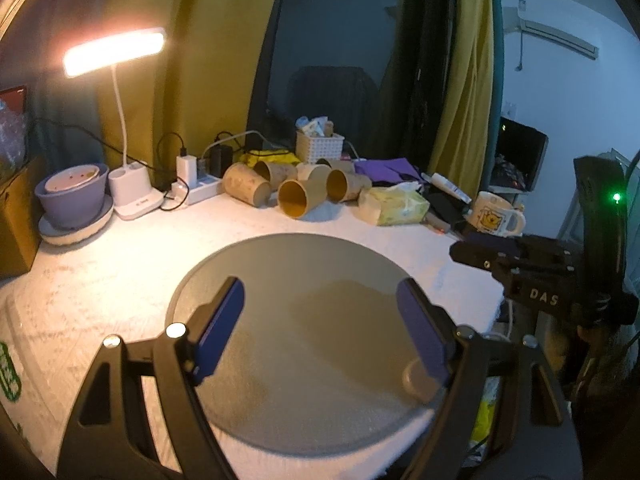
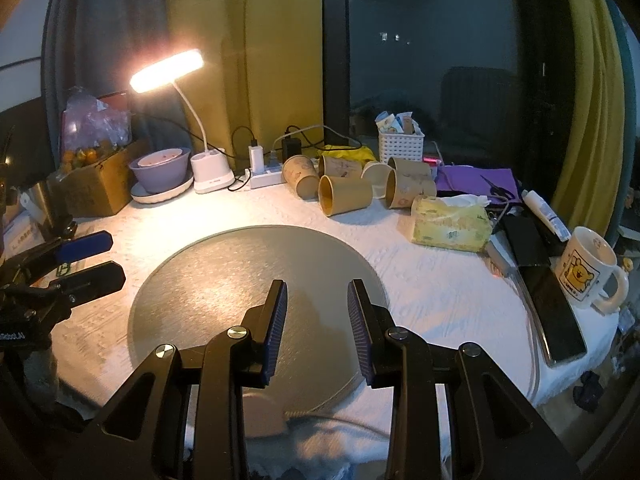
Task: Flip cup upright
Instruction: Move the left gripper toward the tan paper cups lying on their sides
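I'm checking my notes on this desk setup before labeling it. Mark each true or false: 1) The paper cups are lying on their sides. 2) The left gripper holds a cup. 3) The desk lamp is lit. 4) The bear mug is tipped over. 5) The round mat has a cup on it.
1) True: the paper cups lie on their sides at the back of the table.
2) False: the left gripper is open and holds nothing.
3) True: the desk lamp is lit.
4) False: the bear mug stands upright.
5) False: the round mat has no cup on it; the open right gripper hovers over it.
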Available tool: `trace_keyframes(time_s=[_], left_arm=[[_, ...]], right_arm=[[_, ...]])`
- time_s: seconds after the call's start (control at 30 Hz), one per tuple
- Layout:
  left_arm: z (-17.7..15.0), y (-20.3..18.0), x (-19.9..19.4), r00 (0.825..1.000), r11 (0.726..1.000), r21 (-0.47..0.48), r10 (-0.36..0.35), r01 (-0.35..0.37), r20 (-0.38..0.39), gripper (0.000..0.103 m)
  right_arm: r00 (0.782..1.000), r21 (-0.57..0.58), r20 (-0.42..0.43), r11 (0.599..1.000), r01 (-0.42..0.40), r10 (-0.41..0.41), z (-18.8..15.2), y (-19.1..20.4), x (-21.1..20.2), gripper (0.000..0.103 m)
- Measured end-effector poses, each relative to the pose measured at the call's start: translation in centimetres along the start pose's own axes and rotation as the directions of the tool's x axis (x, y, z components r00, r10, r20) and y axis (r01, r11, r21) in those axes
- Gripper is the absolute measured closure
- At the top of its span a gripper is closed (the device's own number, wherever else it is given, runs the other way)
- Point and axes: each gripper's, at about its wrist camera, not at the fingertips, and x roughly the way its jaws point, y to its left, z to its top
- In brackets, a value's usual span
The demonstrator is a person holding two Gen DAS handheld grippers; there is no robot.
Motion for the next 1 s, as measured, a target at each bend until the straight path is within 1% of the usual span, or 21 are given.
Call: trace_keyframes(time_s=[0.1, 0.27, 0.37, 0.5, 0.6, 0.73, 0.8, 0.87, 0.93, 1.0], left_arm=[[1.1, 0.3, 1.6, 1.0, 1.0, 0.02, 0.004, -0.003, -0.017, 0.023], [3.3, 0.9, 5.2, 0.997, 0.998, 0.053, -0.016, 0.02, -0.079, 0.023], [4.4, 1.0, 7.5, 0.994, 0.994, 0.105, -0.006, 0.017, -0.106, 0.023], [5.9, 1.6, 11.3, 0.987, 0.987, 0.158, -0.006, 0.032, -0.162, 0.023], [7.1, 2.1, 14.2, 0.98, 0.982, 0.182, -0.012, 0.049, -0.199, 0.023], [8.8, 2.4, 18.4, 0.974, 0.971, 0.23, -0.007, 0.06, -0.224, 0.023], [9.4, 2.4, 20.3, 0.969, 0.968, 0.24, -0.019, 0.079, -0.245, 0.023], [9.5, 2.1, 22.0, 0.964, 0.958, 0.267, -0.029, 0.102, -0.263, 0.023], [9.6, 1.6, 23.5, 0.964, 0.945, 0.312, -0.009, 0.095, -0.266, 0.023], [10.1, 1.4, 25.0, 0.964, 0.94, 0.327, -0.009, 0.099, -0.266, 0.023]], right_arm=[[1.0, -0.005, -0.009, 1.0, -0.005, 0.005, 0.6, -0.7, 1.4, 0.07], [1.0, -0.003, -0.017, 1.0, -0.014, 0.014, 2.0, -1.9, 3.7, 0.07], [0.999, -0.003, -0.03, 1.0, -0.016, 0.016, 3.1, -2.8, 5.4, 0.07], [0.998, 0.003, -0.061, 1.0, -0.006, 0.006, 4.5, -4.2, 8.1, 0.07], [0.998, 0.015, -0.069, 1.0, -0.005, 0.006, 5.4, -5.4, 9.9, 0.07], [0.997, 0.036, -0.075, 0.999, -0.01, 0.013, 6.5, -6.8, 12.5, 0.07], [0.996, 0.047, -0.083, 0.999, -0.011, 0.015, 6.7, -7.4, 13.8, 0.07], [0.995, 0.05, -0.093, 0.999, -0.013, 0.017, 7.0, -7.9, 14.9, 0.07], [0.995, 0.047, -0.102, 0.999, -0.015, 0.02, 7.2, -8.4, 15.9, 0.07], [0.994, 0.042, -0.109, 0.999, -0.015, 0.019, 7.4, -8.9, 16.8, 0.07]])
